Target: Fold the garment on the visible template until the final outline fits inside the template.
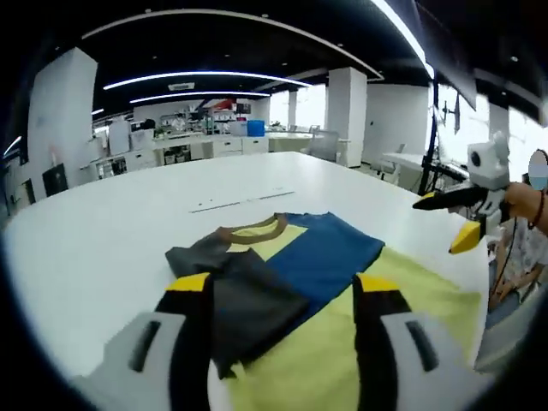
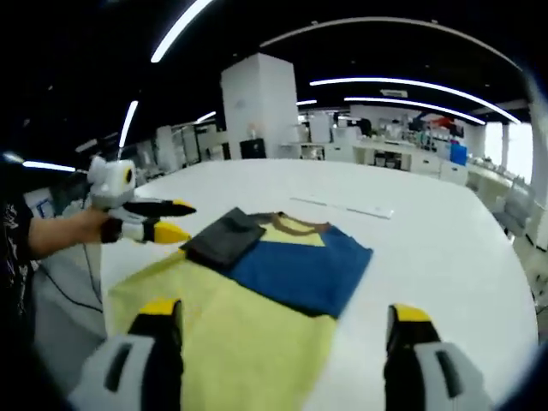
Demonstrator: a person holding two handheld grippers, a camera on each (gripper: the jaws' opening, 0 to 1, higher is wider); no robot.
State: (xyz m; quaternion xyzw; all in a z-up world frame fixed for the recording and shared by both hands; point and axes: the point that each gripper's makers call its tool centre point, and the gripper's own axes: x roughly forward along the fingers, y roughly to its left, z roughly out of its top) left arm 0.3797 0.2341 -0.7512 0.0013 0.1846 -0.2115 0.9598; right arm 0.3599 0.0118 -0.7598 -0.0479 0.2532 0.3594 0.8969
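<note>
The garment (image 1: 300, 282) is lying limp and light on the table (image 1: 103, 231); both the left gripper (image 1: 282, 295) and right gripper (image 2: 287, 321) are hovering open and empty, likely pinching an edge next.

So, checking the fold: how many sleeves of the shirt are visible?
1: the grey sleeve, folded over the shirt beside the collar. The other may be hidden.
</note>
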